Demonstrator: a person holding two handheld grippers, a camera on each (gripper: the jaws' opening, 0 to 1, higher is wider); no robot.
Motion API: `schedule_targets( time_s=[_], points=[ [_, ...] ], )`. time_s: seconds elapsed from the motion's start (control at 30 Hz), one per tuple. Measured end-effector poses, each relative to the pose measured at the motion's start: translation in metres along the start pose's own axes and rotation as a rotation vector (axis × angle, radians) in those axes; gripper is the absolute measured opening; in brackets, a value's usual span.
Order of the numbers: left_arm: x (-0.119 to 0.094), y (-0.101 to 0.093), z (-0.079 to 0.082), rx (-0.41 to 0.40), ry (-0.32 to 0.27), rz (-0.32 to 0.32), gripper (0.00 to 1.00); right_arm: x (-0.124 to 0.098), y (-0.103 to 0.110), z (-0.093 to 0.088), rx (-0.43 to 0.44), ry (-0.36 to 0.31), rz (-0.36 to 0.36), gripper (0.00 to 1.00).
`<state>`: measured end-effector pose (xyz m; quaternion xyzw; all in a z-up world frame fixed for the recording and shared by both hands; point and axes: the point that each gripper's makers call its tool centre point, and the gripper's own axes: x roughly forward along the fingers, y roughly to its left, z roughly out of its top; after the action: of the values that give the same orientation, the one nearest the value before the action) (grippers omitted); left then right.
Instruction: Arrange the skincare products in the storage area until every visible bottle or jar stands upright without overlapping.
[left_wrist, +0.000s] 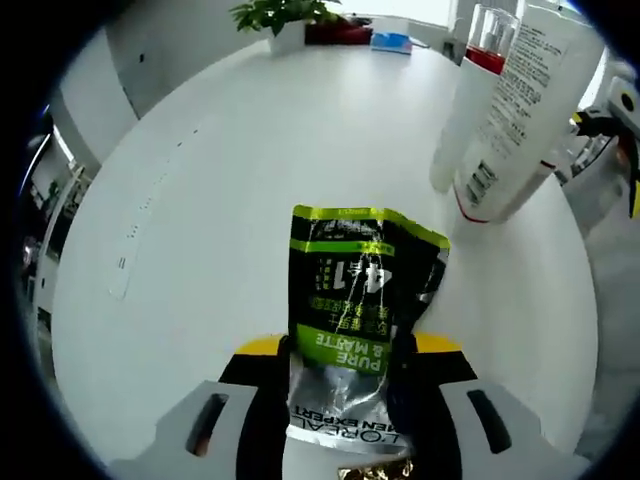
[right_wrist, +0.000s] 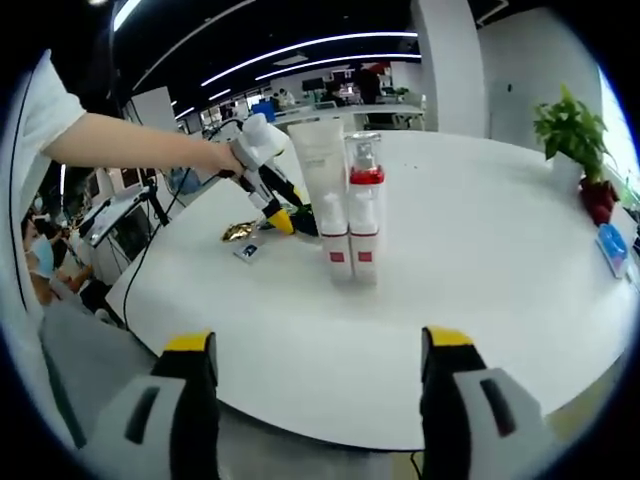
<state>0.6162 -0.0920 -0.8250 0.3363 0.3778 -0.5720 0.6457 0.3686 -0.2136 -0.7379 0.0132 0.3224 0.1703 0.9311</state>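
Left gripper (left_wrist: 340, 400) clamped on a black-and-green sachet (left_wrist: 355, 310), flat on the white counter (left_wrist: 230, 200) between the yellow-tipped jaws, print upside down, lower end silvery and crinkled; just beyond and to the right, a white tube (left_wrist: 520, 110) leaning over, standing on its cap, with a clear red-collared pump bottle (left_wrist: 478, 70) right behind it, touching or nearly so; potted plant (left_wrist: 285, 18) and a blue packet (left_wrist: 392, 41) way off at the far edge.

Right gripper (right_wrist: 320, 400) wide apart, gripping nothing, hovering off the near counter edge; from there, tube (right_wrist: 325, 190) and pump bottle (right_wrist: 362, 205) upright side by side mid-counter; left gripper (right_wrist: 270, 205) just to their left, held in a hand (right_wrist: 222, 155), tips down at the sachet (right_wrist: 245, 232); small flat card-like thing (right_wrist: 247, 250) lying beside it, can't tell what; plant (right_wrist: 575, 135) at the right edge; office desks and ceiling lights behind.
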Motion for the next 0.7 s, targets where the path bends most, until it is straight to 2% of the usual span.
schedule_targets(
  time_s=[0.37,0.7],
  points=[
    [-0.004,0.002,-0.002,0.005,0.013,0.052,0.27,0.000,-0.001,0.001,-0.002,-0.004,-0.003,0.84],
    [-0.028,-0.004,-0.003,-0.051,-0.033,0.086,0.23,0.000,0.001,0.002,-0.006,-0.010,0.008,0.82]
  ],
)
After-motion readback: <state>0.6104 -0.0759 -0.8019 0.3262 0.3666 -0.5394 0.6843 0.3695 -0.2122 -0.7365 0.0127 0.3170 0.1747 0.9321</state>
